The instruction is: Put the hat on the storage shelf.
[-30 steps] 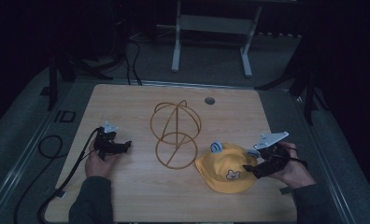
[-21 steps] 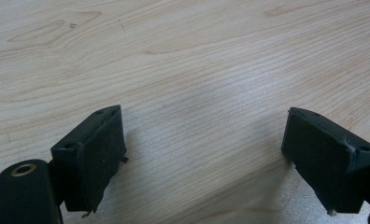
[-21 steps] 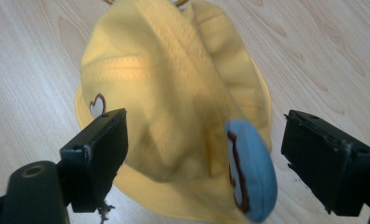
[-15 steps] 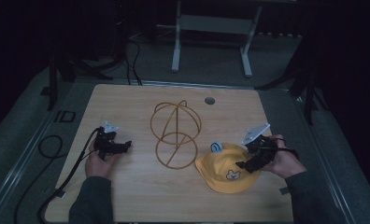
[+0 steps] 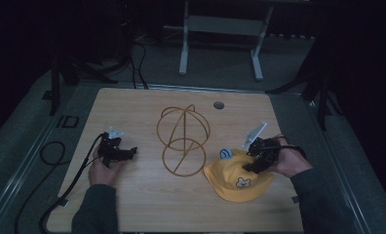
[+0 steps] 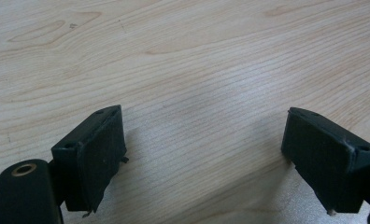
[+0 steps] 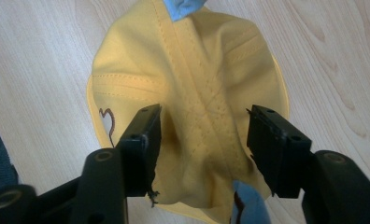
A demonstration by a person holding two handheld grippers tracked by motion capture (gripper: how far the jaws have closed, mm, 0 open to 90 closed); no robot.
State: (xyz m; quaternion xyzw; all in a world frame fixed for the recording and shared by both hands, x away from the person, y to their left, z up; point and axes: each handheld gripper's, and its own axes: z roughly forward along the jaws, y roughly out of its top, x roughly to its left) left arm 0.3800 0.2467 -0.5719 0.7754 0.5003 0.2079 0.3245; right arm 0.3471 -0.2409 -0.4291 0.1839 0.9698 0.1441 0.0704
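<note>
Since the earlier frame the right gripper (image 5: pixel 252 163) has slid over the yellow hat (image 5: pixel 237 178), jaws just closing around its bunched crown. Leftward, the left gripper (image 5: pixel 125 153) rests spread and empty. A shallow pinch could let the fabric slip.

The pale wooden worktop (image 5: pixel 132 204) carries a wire frame (image 5: pixel 183 140) at centre and a yellow hat (image 5: pixel 235 181) at lower right.

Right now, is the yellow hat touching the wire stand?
Apart. The high view shows bare table between the yellow hat and the wire stand.
</note>
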